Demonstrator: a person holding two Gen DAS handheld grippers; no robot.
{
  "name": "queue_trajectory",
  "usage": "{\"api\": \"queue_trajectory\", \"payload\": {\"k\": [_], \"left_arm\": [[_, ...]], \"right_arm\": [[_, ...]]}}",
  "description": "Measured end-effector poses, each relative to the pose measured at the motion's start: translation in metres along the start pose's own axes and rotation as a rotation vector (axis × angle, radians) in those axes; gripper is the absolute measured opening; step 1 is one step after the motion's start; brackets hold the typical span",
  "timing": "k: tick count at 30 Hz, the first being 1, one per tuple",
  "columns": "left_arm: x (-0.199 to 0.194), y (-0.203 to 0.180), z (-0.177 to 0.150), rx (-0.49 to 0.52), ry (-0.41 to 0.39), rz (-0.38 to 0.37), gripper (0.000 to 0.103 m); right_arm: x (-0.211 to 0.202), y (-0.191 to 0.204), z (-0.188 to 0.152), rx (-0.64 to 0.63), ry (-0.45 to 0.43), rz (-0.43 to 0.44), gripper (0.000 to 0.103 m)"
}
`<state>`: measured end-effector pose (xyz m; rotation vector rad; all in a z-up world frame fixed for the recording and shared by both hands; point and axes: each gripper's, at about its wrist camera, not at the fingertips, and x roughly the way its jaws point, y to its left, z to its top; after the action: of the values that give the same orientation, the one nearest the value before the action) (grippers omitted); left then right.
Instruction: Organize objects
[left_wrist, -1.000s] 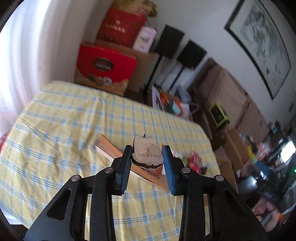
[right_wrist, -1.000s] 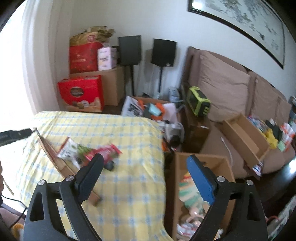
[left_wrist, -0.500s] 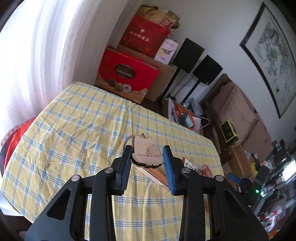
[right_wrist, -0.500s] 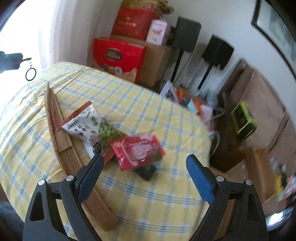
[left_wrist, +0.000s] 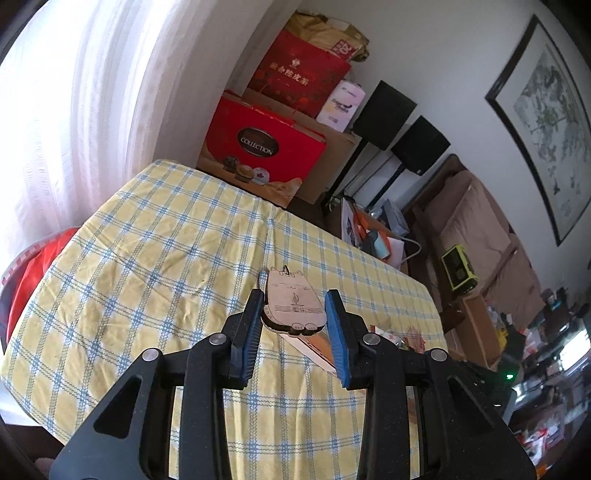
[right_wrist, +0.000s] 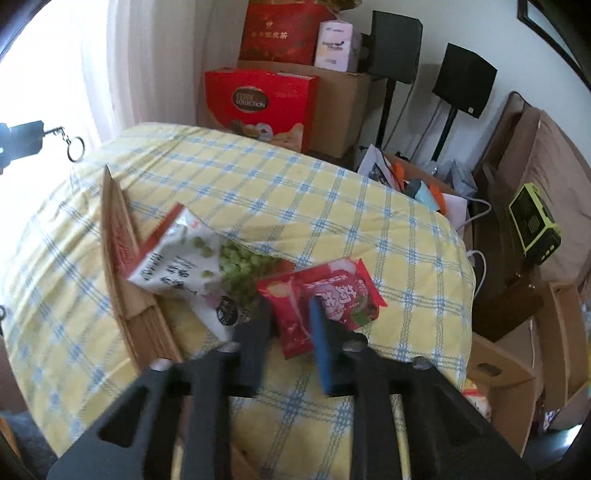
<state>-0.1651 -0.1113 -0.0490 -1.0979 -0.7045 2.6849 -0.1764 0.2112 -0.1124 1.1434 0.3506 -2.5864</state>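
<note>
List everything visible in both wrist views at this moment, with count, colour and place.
wooden cat keychain: one, pale wood, between the left gripper's pads
red snack packet: one, red, on the table, clamped
green pea packet: one, white and green, leaning on the cardboard tray
cardboard tray: one, brown, on the table
tablecloth: one, yellow with blue checks
left gripper: black, blue pads
right gripper: black, jaws just closed on the red packet

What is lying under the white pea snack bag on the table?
The white pea snack bag lies partly on a flat cardboard box, its lower end on the checked tablecloth. The red snack packet overlaps its right edge. Anything beneath the bag's middle is covered.
</note>
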Motion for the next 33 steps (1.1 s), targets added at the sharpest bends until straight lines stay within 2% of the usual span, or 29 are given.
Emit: {"api": "queue_trajectory", "payload": {"k": [5, 10, 12, 15, 16, 18, 22, 24, 25, 26, 28, 30, 33], "left_arm": [[-0.002, 0.002, 0.0, -0.003, -0.003, -0.006, 0.031], [-0.006, -0.001, 0.001, 0.001, -0.007, -0.009, 0.031], [-0.008, -0.002, 0.002, 0.0, -0.01, -0.009, 0.031], [-0.011, -0.003, 0.003, -0.001, -0.016, -0.007, 0.031], [-0.011, -0.004, 0.003, -0.001, -0.017, -0.006, 0.031], [-0.011, -0.005, 0.003, 0.003, -0.015, -0.008, 0.031], [-0.012, -0.014, 0.002, 0.025, -0.009, -0.012, 0.031], [-0.015, -0.019, 0.002, 0.033, -0.013, -0.014, 0.031], [-0.017, -0.021, 0.002, 0.038, -0.017, -0.015, 0.031], [-0.018, -0.022, 0.002, 0.041, -0.02, -0.014, 0.031], [-0.019, -0.025, 0.003, 0.045, -0.022, -0.009, 0.031], [-0.019, -0.026, 0.003, 0.047, -0.025, -0.002, 0.031], [-0.019, -0.027, 0.004, 0.051, -0.029, 0.009, 0.031]], "right_arm": [[-0.039, -0.014, 0.005, 0.097, -0.099, 0.023, 0.006], [-0.082, -0.04, 0.012, 0.249, -0.155, 0.079, 0.004], [-0.092, -0.043, 0.009, 0.281, -0.125, 0.079, 0.004], [-0.1, -0.047, -0.008, 0.33, -0.014, 0.078, 0.004], [-0.102, -0.047, -0.019, 0.341, 0.017, 0.049, 0.004], [-0.1, -0.049, -0.035, 0.355, 0.046, 0.02, 0.005], [-0.094, -0.056, -0.063, 0.443, 0.07, 0.062, 0.009], [-0.094, -0.058, -0.066, 0.453, 0.068, 0.051, 0.03], [-0.093, -0.055, -0.065, 0.431, 0.067, 0.021, 0.056], [-0.093, -0.051, -0.063, 0.405, 0.066, 0.004, 0.076], [-0.086, -0.037, -0.057, 0.308, 0.097, -0.009, 0.086], [-0.077, -0.025, -0.059, 0.28, 0.148, -0.029, 0.086], [-0.063, -0.015, -0.065, 0.327, 0.207, -0.035, 0.086]]}}
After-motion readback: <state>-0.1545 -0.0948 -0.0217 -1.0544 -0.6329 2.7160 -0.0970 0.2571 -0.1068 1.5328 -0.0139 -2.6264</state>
